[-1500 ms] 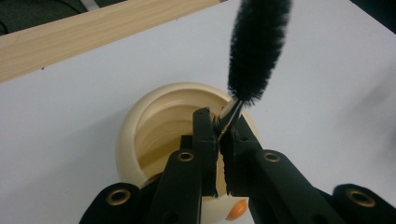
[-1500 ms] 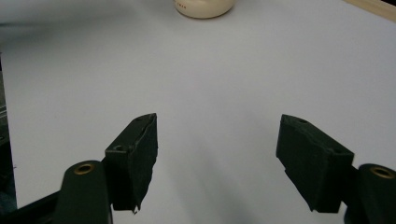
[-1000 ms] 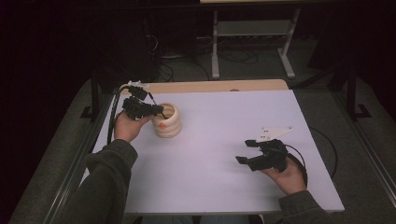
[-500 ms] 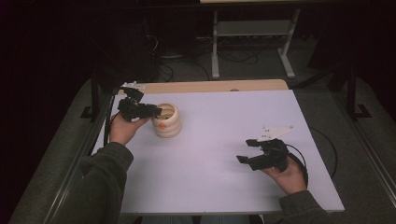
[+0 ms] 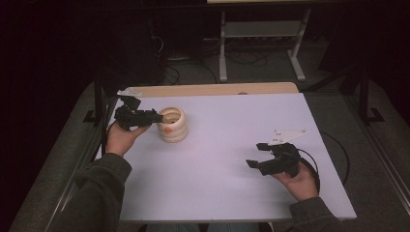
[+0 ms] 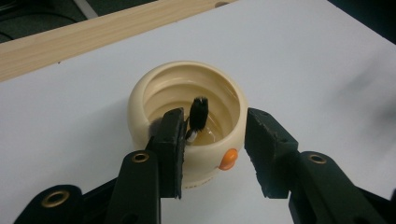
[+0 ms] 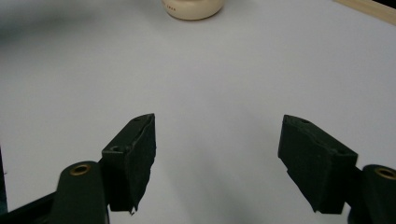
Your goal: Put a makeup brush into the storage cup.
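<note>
A cream ribbed cup [image 5: 172, 124] is seen standing upright near the far left corner of the white worktop [image 5: 222, 193], close to its wooden far edge. An orange knob [image 6: 228, 159] is carried on its wall. A small black brush [image 6: 198, 114] is seen standing inside it. The left tool [image 6: 212, 140] is held released at the cup's near rim, one jaw over the opening beside the brush, the other outside the wall. The right tool [image 7: 217, 154] is held released over bare worktop near the right edge.

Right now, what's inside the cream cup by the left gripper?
A small black brush-like piece stands inside the cream cup, beside one of the left gripper fingers. Its lower end is hidden behind that finger.
</note>
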Demonstrator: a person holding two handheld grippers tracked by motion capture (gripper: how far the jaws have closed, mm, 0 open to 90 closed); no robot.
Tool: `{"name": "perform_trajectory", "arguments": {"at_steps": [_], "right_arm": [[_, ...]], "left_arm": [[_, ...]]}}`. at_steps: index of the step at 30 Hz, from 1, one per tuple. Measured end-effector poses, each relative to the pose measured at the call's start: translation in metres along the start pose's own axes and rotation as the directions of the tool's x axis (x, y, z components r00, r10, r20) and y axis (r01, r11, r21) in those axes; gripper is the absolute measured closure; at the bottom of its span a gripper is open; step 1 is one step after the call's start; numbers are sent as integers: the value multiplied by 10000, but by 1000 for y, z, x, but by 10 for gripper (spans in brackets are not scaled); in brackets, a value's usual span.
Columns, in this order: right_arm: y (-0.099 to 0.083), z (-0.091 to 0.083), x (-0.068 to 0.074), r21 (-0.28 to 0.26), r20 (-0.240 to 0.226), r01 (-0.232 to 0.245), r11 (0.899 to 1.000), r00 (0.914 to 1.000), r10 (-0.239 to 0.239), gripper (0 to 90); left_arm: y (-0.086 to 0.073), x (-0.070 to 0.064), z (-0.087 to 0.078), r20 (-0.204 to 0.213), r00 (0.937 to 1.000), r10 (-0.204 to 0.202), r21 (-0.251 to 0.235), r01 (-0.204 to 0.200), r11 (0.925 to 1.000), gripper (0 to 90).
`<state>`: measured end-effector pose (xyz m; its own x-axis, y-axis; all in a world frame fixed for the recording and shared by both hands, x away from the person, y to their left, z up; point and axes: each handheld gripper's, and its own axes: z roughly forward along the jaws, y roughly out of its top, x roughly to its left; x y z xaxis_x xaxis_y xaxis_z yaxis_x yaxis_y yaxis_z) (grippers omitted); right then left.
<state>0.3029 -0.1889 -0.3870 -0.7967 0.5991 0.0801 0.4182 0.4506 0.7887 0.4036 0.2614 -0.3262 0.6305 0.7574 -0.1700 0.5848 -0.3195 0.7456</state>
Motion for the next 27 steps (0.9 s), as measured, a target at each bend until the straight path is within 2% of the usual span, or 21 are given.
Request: {"name": "perform_trajectory", "arguments": {"at_steps": [8, 9, 13, 21, 27], "right_arm": [[-1, -1, -2, -4, 108, -51, 10000, 9999, 51, 260], [-1, -2, -2, -15, 129, -60, 10000, 9999, 60, 260], [-1, -2, -3, -25, 153, -79, 10000, 9999, 80, 259], [-1, -3, -3, -17, 166, -120, 9999, 9998, 120, 259], [-2, -2, -2, 45, 245, -132, 9999, 9996, 131, 257]], "left_arm": [[-7, -1, -6, 92, 9999, -92, -166, 93, 9998, 537], [-8, 0, -7, 81, 10000, 19, -116, -18, 9999, 532], [-11, 0, -9, 115, 9999, -95, -235, 98, 9997, 517], [-16, 1, -11, 95, 10000, 8, -216, -6, 9998, 503], [-22, 1, -14, 27, 9999, -130, -454, 131, 9989, 498]]}}
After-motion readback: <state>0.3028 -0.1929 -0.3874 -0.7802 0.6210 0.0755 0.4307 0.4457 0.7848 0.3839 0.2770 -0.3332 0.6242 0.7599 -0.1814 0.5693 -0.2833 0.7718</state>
